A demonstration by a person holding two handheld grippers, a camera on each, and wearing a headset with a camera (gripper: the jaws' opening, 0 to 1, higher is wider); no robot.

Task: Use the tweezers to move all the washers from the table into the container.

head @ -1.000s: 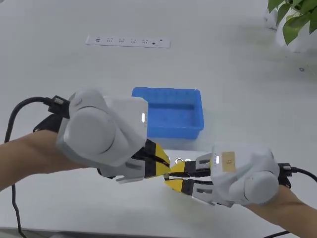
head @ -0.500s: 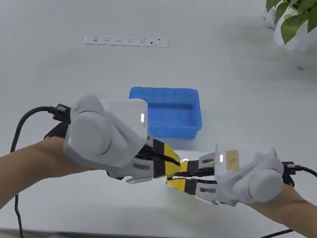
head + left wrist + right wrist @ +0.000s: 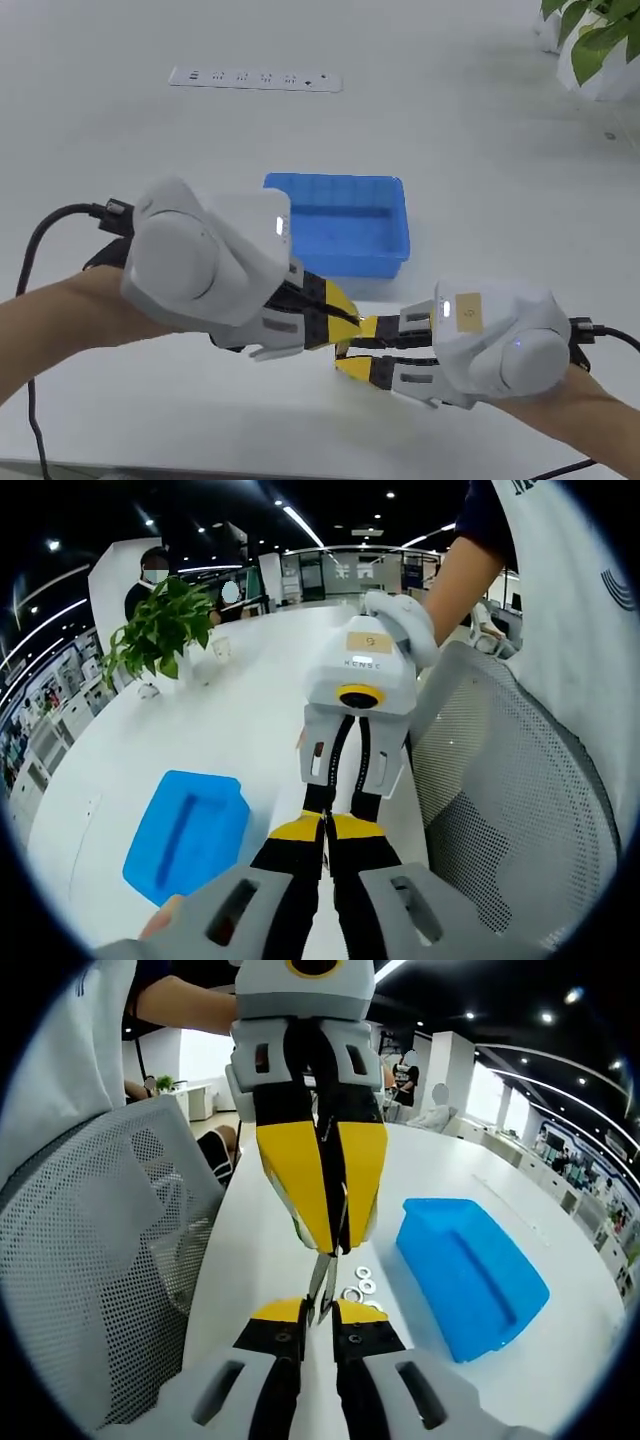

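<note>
Tweezers (image 3: 326, 1278) bridged between both grippers, which sit nose to nose above the desk (image 3: 480, 170), close to its near edge.

Left gripper (image 3: 333, 1246) shows at the top of the right gripper view. Its yellow pads are pressed together with the thin metal legs clamped between them, and the legs stick out past the tips.

Right gripper (image 3: 320, 1312): own jaws drawn in to a narrow slot. The free end of the tweezers sits in that slot and looks pinched.

Left gripper view shows the same head-on pose. The other unit's yellow tips meet this one's black fingers (image 3: 292, 885), with a thin metal line down the middle.

Washers (image 3: 361, 1284): small cluster of a few, flat on the desk just beside the jaw tips, between them and the container (image 3: 468, 1272). They are apart from the container wall.

Container: blue, rectangular, open-topped. It sits mid-desk, just beyond the grippers toward the far edge in the head view.

Power strip (image 3: 255, 80) lies flat near the far edge, well apart from the rest. Plant (image 3: 590, 40) at the far right corner. Mesh chair back (image 3: 100, 1260) beside the near edge.
</note>
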